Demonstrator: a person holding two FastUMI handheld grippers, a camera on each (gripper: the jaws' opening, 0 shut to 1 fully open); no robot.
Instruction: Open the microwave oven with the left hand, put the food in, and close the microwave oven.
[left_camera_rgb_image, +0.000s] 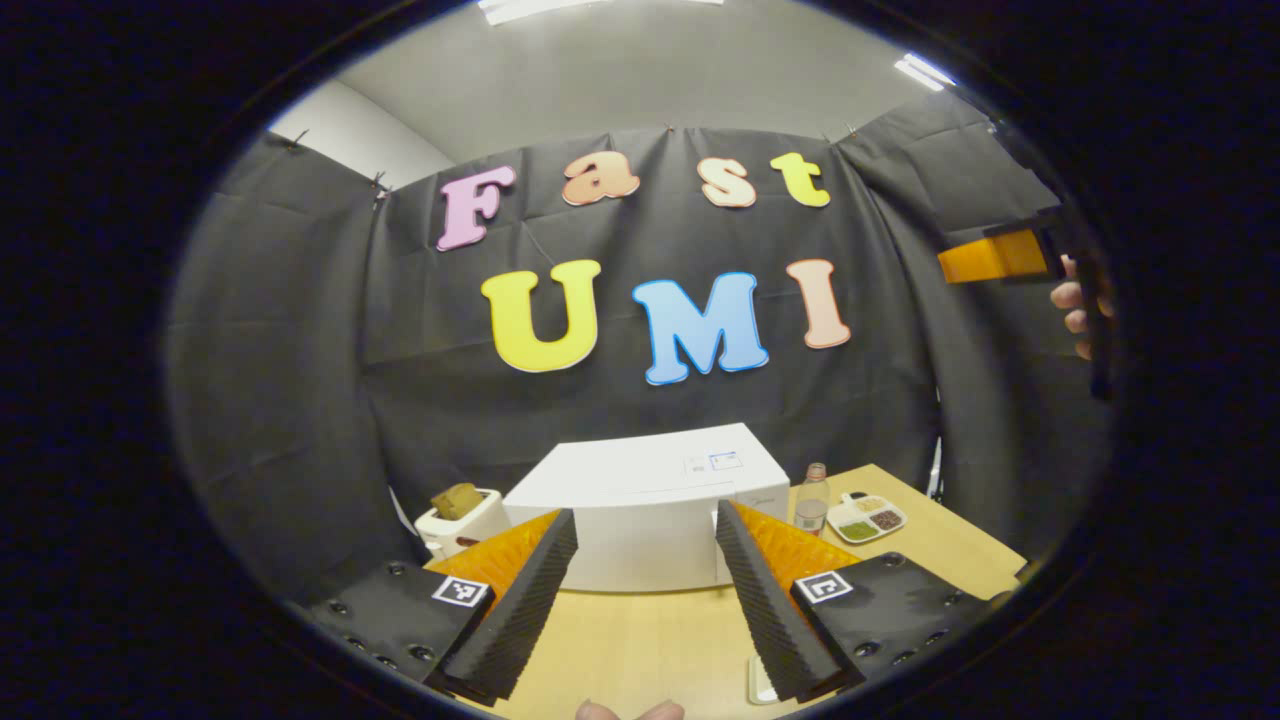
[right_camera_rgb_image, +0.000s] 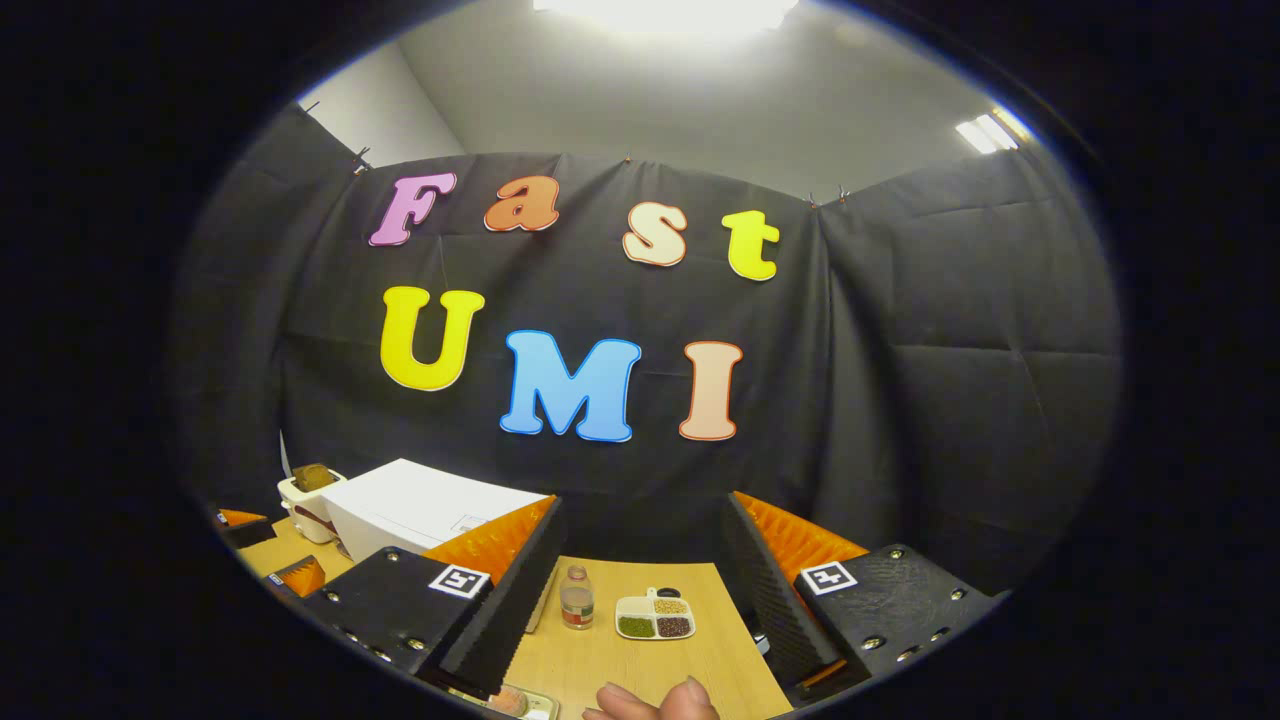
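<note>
Toaster: small white toaster (left_camera_rgb_image: 462, 516) with brown bread, just left of the oven.
Microwave: white box-shaped microwave oven (left_camera_rgb_image: 640, 505), door shut, straight ahead on the wooden table (left_camera_rgb_image: 640, 640).
My left gripper (left_camera_rgb_image: 645, 590): spread wide, empty.
My right gripper (right_camera_rgb_image: 640, 590): spread wide, empty.
Food: divided white dish (right_camera_rgb_image: 655, 617) beside a small bottle (right_camera_rgb_image: 576, 598).
Risk: I may nudge the toaster while reaching.

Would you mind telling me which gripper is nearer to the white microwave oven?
Left. The left gripper points straight at the microwave oven just ahead. The right gripper hangs off to its side, over the bottle and compartment tray.
</note>
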